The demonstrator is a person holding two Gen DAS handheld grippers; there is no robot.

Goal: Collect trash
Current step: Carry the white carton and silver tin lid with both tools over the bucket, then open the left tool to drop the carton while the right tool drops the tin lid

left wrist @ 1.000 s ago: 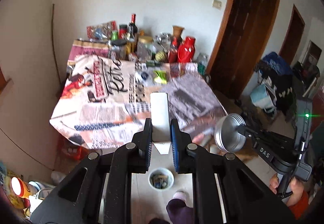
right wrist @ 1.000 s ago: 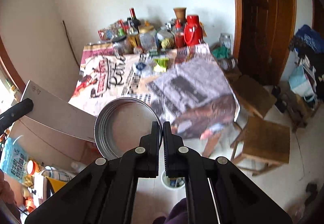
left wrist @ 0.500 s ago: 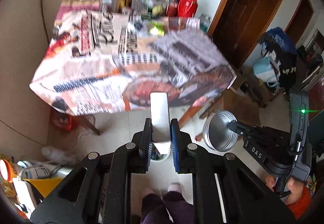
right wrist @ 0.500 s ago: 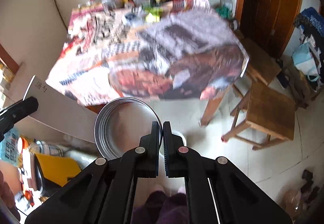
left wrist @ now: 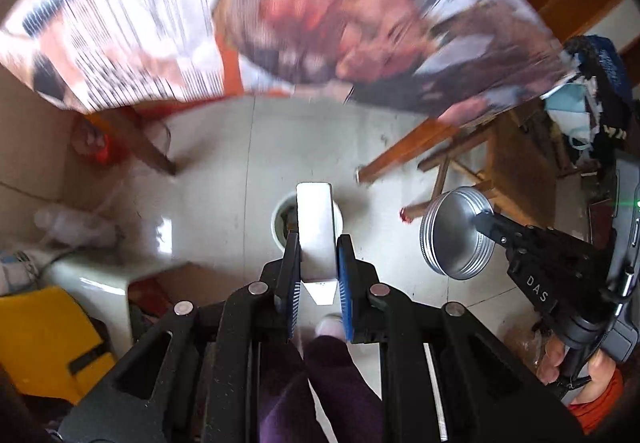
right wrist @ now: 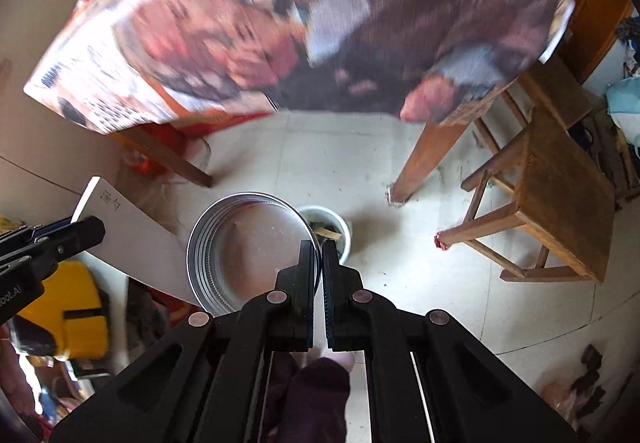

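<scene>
My left gripper (left wrist: 318, 243) is shut on a flat white box (left wrist: 316, 231), held edge-on above a small white trash bin (left wrist: 280, 215) on the floor. The box also shows at the left of the right wrist view (right wrist: 132, 239). My right gripper (right wrist: 321, 247) is shut on the rim of a round silver tin lid (right wrist: 244, 255), held beside the same bin (right wrist: 336, 223), which has scraps in it. The lid also shows in the left wrist view (left wrist: 456, 235), right of the bin.
A table under a printed newspaper-pattern cloth (left wrist: 280, 11) hangs over the far floor, with wooden legs (right wrist: 420, 159). A wooden stool (right wrist: 560, 179) stands at the right. A yellow container (left wrist: 44, 339) and clutter sit at the left. My purple-socked feet (left wrist: 320, 375) are below.
Both grippers tilted down from the tabletop toward the floor. The trash bin came into view under the box and lid. Both grips are unchanged.
</scene>
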